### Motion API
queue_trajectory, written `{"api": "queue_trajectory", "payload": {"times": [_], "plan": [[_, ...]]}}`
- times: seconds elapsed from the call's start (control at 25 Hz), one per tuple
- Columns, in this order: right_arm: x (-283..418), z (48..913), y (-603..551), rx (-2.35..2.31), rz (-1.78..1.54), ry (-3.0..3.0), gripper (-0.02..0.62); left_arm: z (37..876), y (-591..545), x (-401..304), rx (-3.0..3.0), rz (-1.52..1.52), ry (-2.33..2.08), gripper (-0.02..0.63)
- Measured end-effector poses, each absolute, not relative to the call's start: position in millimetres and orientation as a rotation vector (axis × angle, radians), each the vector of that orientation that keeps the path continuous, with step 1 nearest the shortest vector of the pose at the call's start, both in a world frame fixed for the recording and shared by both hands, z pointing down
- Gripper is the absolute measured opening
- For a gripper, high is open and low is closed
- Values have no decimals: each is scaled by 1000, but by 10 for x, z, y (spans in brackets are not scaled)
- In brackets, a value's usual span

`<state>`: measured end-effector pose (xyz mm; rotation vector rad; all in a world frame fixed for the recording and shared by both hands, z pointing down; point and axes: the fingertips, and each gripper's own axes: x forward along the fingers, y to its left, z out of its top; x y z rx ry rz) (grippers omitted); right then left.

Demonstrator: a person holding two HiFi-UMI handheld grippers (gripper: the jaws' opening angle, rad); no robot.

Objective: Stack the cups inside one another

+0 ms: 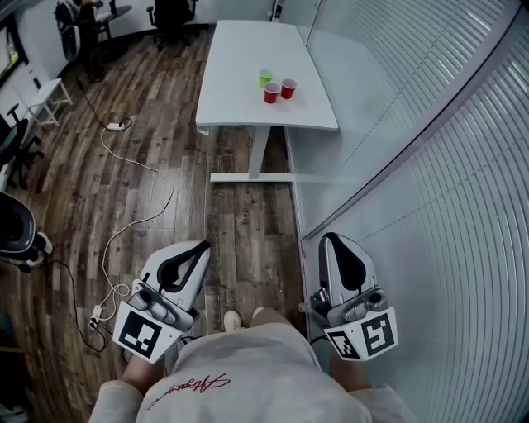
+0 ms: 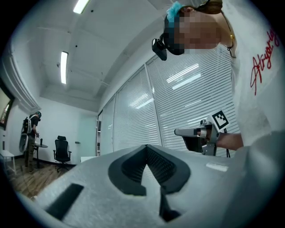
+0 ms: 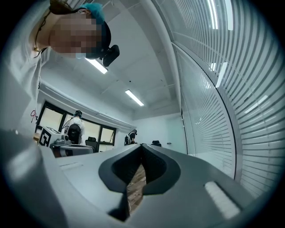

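Note:
Far ahead in the head view, a white table (image 1: 248,83) carries two red cups (image 1: 272,93) (image 1: 288,88) and a green cup (image 1: 265,78) close together near its right side. My left gripper (image 1: 202,245) hangs low at the left, well short of the table, shut and empty. My right gripper (image 1: 328,240) is level with it at the right, also shut with nothing in it. The left gripper view shows its tips (image 2: 147,147) together and the right gripper (image 2: 178,132) beside. The right gripper view shows its closed tips (image 3: 141,146).
Wood floor (image 1: 149,149) lies between me and the table. A white cable with a power strip (image 1: 116,126) trails across the floor at the left. A glass wall with blinds (image 1: 430,165) runs along the right. Office chairs (image 1: 172,16) and a person (image 1: 83,33) stand at the back.

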<state>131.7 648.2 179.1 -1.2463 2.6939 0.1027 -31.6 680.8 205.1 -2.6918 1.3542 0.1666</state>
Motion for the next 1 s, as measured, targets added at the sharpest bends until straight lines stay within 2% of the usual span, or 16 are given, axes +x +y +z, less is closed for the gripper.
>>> {"api": "queue_trajectory", "payload": {"times": [1.0], "plan": [[1306, 1858, 6225, -1239, 83, 2682, 2, 2066, 6555, -284, -2693, 156, 1328, -5]]}}
